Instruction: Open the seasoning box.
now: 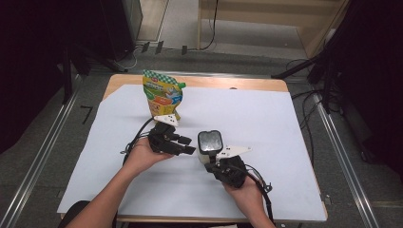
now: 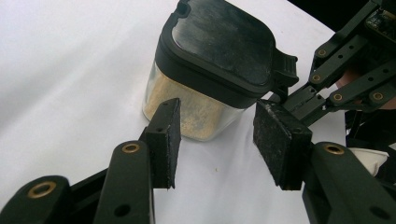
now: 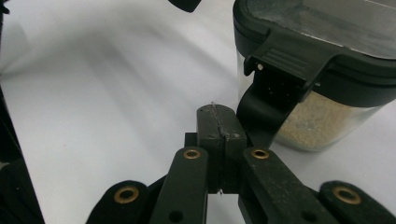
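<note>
Container [image 1: 209,141]: clear jar with black lid, on the white table cover [image 1: 266,123], between the two grippers.
Left gripper [image 2: 217,140]: jaws half open, nothing between them; the jar stands just beyond.
Right gripper [image 3: 218,122]: jaws pressed together, empty, tips beside the lid's latch [image 3: 285,63].
High view: green pouch [image 1: 163,93] stands behind.
Left gripper view: pale powder inside the jar.

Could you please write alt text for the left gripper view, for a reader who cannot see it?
A clear jar of tan powder with a black lid stands on a white table, just beyond the left gripper, whose jaws are open and empty. The right gripper reaches in beside the lid's latch.
</note>
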The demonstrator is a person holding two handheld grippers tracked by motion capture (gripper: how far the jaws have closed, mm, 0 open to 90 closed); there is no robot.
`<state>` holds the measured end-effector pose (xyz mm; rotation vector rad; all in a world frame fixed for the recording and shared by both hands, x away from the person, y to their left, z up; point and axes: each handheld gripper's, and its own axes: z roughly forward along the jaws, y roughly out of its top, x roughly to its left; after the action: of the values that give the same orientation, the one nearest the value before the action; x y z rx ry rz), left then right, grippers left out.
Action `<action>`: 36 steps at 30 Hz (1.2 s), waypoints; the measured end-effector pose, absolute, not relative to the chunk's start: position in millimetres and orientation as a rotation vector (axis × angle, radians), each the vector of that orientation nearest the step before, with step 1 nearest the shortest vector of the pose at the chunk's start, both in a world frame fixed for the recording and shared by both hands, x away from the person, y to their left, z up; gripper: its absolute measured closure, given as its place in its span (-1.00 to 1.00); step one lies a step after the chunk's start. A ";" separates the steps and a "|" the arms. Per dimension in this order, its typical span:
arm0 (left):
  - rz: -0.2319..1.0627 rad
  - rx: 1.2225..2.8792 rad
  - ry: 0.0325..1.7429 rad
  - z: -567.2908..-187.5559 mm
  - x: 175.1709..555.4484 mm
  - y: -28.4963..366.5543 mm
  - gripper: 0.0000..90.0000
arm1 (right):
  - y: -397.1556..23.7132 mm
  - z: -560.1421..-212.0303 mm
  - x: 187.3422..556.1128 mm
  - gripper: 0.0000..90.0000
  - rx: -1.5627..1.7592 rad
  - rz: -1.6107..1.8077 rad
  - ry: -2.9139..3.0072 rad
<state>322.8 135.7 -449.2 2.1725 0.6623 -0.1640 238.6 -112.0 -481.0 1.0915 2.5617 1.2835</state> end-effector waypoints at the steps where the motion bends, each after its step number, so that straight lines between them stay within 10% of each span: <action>1: -0.161 2.173 0.662 -449.2 322.7 135.7 0.16 | -111.9 -481.0 238.3 1.00 1.088 1.281 2.559; 28: -0.166 2.156 0.601 -451.8 322.0 134.0 0.16 | -159.1 -478.7 256.5 1.00 1.202 1.238 2.500; 36: -0.141 2.153 0.589 -452.2 323.5 131.3 -0.13 | -177.7 -477.7 266.2 1.00 1.275 1.231 2.464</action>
<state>323.5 131.3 -452.2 2.1526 0.5890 -0.1410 266.2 -177.7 -477.7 1.2752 2.4639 1.2308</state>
